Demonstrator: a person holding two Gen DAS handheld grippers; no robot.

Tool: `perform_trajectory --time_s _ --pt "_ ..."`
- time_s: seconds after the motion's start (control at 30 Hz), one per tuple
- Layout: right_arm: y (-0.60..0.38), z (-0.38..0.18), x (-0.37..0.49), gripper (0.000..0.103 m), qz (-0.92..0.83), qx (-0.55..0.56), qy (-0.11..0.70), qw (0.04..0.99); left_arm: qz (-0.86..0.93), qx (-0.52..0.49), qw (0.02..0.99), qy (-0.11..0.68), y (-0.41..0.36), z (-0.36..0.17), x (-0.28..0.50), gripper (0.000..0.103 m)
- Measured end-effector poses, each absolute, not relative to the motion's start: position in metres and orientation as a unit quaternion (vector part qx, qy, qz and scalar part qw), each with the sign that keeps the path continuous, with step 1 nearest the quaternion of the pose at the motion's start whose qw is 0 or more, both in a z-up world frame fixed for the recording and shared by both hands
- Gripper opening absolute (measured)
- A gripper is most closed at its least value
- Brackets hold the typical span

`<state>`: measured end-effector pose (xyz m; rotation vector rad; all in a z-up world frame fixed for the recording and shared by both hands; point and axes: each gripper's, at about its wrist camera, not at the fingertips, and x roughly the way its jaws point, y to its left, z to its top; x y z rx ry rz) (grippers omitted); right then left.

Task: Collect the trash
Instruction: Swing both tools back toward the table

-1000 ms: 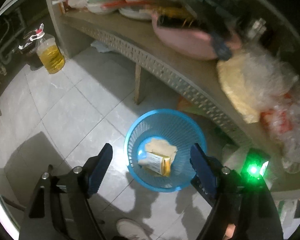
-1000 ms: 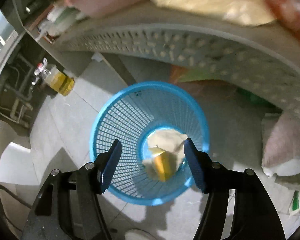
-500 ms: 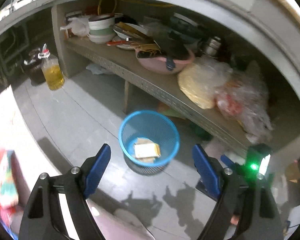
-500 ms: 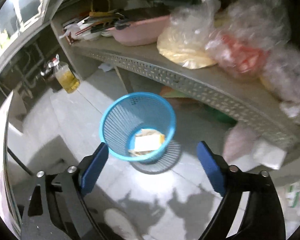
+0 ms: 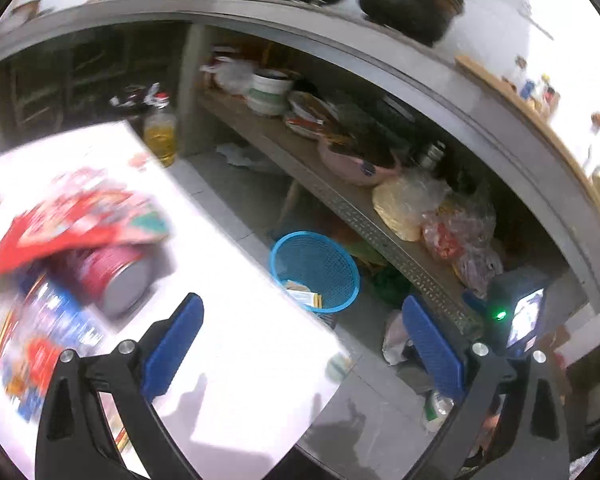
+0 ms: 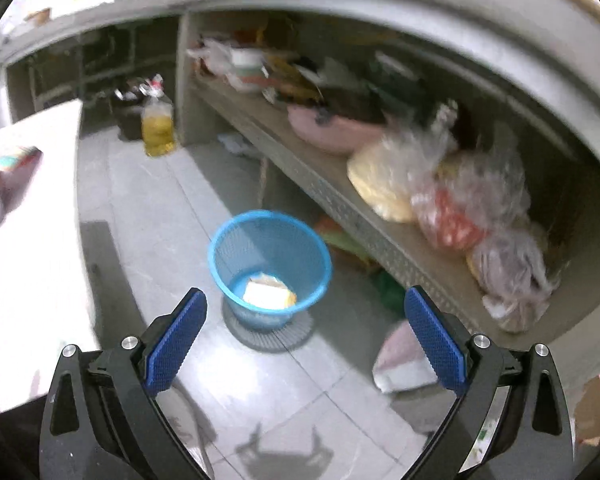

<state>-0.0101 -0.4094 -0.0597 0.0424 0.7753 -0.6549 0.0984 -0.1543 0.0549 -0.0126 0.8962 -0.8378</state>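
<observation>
A blue mesh basket (image 5: 332, 256) (image 6: 228, 240) stands on the tiled floor by a low shelf, with a crumpled wrapper and a small box (image 6: 269, 293) inside. My left gripper (image 5: 304, 344) is open and empty, raised above a white table (image 5: 228, 312). On that table lie a red can (image 5: 112, 276) on its side, a red wrapper (image 5: 80, 220) and blurred colourful packets (image 5: 40, 344). My right gripper (image 6: 306, 342) is open and empty, high above the basket. The can also shows at the right wrist view's left edge (image 6: 0, 184).
A low shelf (image 6: 300, 160) holds a pink basin (image 6: 332, 132), bowls and plastic bags (image 6: 444, 200). A bottle of yellow oil (image 6: 158, 126) stands on the floor at the back. A white bag (image 6: 404, 360) lies on the floor to the right. A countertop with a black pot (image 5: 408, 0) runs above.
Both grippers have risen and pulled back from the basket, which now looks smaller and farther. The white table with the can and wrappers has come into the left wrist view.
</observation>
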Motion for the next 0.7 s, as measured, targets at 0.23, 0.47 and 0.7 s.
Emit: perform_trajectory --time_s 0.23,0.47,0.7 --pt "-0.378 -0.006 -0.024 0.095 -0.201 0.084 0.258 0.941 -0.348 -0.056 0.843 0.407 -0.052 0.053 0.086 0.097" --pt "-0.324 0.009 0.006 0.095 -0.095 0.079 0.263 0.957 -0.262 -0.107 0.888 0.363 0.067 0.046 0.064 0.097" --pt "-0.267 -0.008 0.039 0.095 0.023 0.073 0.324 0.943 -0.106 -0.07 0.921 0.369 0.132 0.033 0.083 0.097"
